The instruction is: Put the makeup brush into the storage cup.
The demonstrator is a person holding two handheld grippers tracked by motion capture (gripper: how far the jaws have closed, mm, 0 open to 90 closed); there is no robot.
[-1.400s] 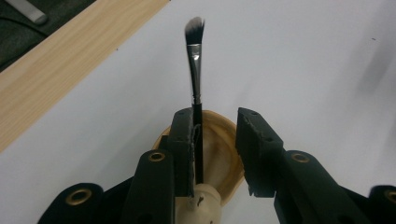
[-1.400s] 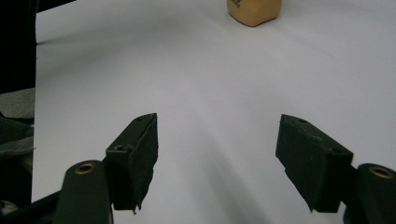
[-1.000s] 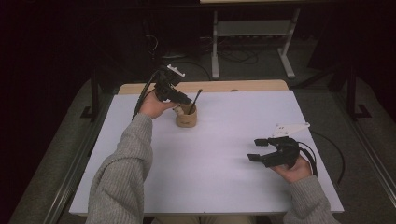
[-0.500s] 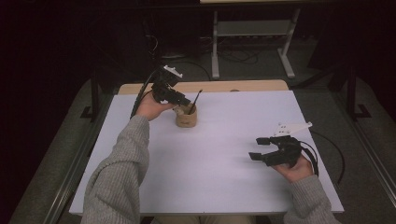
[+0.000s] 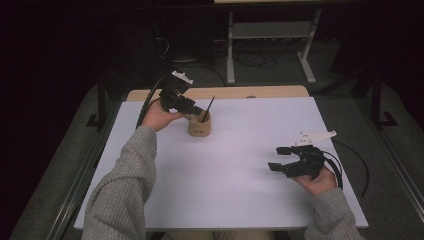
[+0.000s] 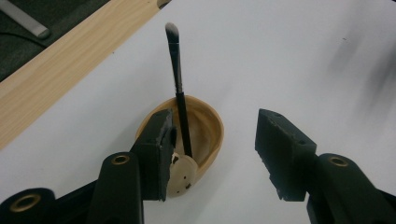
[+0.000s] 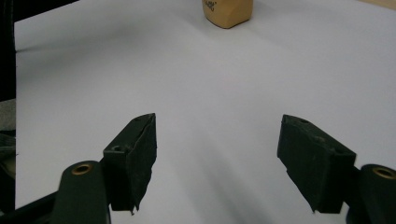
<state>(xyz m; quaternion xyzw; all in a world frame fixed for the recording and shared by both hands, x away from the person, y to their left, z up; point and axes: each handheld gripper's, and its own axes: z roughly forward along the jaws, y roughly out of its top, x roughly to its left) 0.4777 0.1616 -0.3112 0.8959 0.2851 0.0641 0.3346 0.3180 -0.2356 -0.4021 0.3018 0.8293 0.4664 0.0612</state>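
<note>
A tan wooden cup (image 5: 199,126) stands on the white table, far left of centre, with a dark thin brush (image 5: 207,109) leaning in it, bristles up. My left gripper (image 5: 192,109) hovers just above and behind the cup. In the left gripper view its jaws have just been opening. The brush (image 6: 176,70) stands in the cup (image 6: 215,135) close beside one pad, and nothing presses on it; the left gripper (image 6: 212,126) is open. My right gripper (image 5: 279,159) rests open near the table's right side, pointing towards the cup (image 7: 227,11), with nothing in the right gripper (image 7: 217,140).
The white table top (image 5: 240,165) spans the middle, with a wooden strip (image 5: 260,92) along its far edge. A black cable (image 5: 357,160) trails off the right side. Metal stand legs (image 5: 270,35) rise from the dark floor beyond.
The left gripper has eased slightly back from the cup, and the brush stays leaning in the cup. The right gripper has kept still.
</note>
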